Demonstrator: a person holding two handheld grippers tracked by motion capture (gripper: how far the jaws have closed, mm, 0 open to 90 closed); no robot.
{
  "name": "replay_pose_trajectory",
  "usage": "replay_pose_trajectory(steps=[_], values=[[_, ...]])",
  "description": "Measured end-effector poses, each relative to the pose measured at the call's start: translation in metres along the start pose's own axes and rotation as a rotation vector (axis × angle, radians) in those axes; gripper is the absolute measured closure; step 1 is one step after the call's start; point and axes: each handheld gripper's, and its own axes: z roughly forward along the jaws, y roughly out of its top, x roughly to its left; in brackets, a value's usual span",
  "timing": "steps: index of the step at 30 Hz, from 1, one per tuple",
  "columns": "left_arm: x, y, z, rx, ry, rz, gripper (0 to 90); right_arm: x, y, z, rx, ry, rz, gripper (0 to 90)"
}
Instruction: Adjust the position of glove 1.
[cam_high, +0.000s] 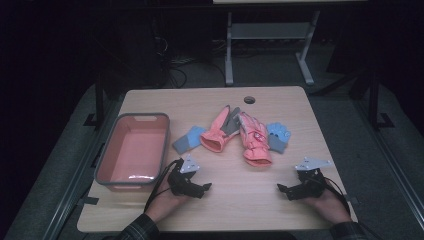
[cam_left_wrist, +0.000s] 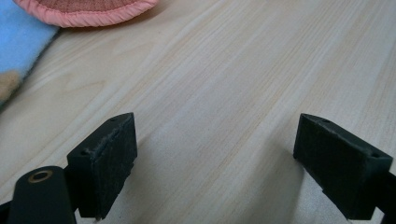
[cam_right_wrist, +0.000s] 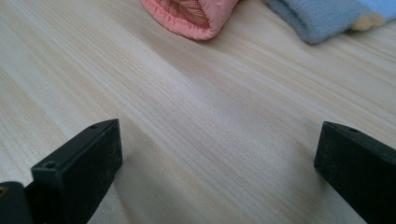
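Note:
Two pink gloves (cam_high: 217, 131) (cam_high: 253, 141) lie side by side mid-table, flanked by a blue-grey glove (cam_high: 188, 140) on the left and a blue glove (cam_high: 277, 136) on the right. My left gripper (cam_high: 200, 189) rests low on the wood near the front edge, open and holding nothing. In the left gripper view, a pink cuff (cam_left_wrist: 88, 9) and blue fabric (cam_left_wrist: 18, 42) lie beyond the left gripper (cam_left_wrist: 215, 140). My right gripper (cam_high: 286, 191) is open too. A pink cuff (cam_right_wrist: 187, 14) and a blue cuff (cam_right_wrist: 322, 16) lie ahead of the right gripper (cam_right_wrist: 219, 154).
A pink bin with a grey rim (cam_high: 132, 147) stands at the table's left side, with nothing in it. The wooden table (cam_high: 240, 210) has a cable hole (cam_high: 249, 100) near its far edge. Another table's white legs (cam_high: 229, 50) stand beyond on the dark floor.

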Motion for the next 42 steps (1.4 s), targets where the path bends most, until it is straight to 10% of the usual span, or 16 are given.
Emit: replay_pose_trajectory(steps=[6,17,34,42], values=[[0.0,-0.004,-0.005,0.0,-0.071,0.067,12.6,0.0,0.001,-0.001,0.011,0.001,0.002,3.9],[-0.001,-0.008,-0.008,-0.007,-0.087,0.068,12.8,-0.011,0.019,-0.006,-0.03,0.007,0.025,21.1],[-0.001,-0.01,-0.012,0.0,-0.112,0.101,12.9,-0.037,0.06,0.006,-0.031,-0.028,0.066,89.9],[-0.001,-0.01,-0.012,-0.001,-0.112,0.102,12.9,-0.051,0.08,0.023,-0.041,-0.038,0.066,89.9]])
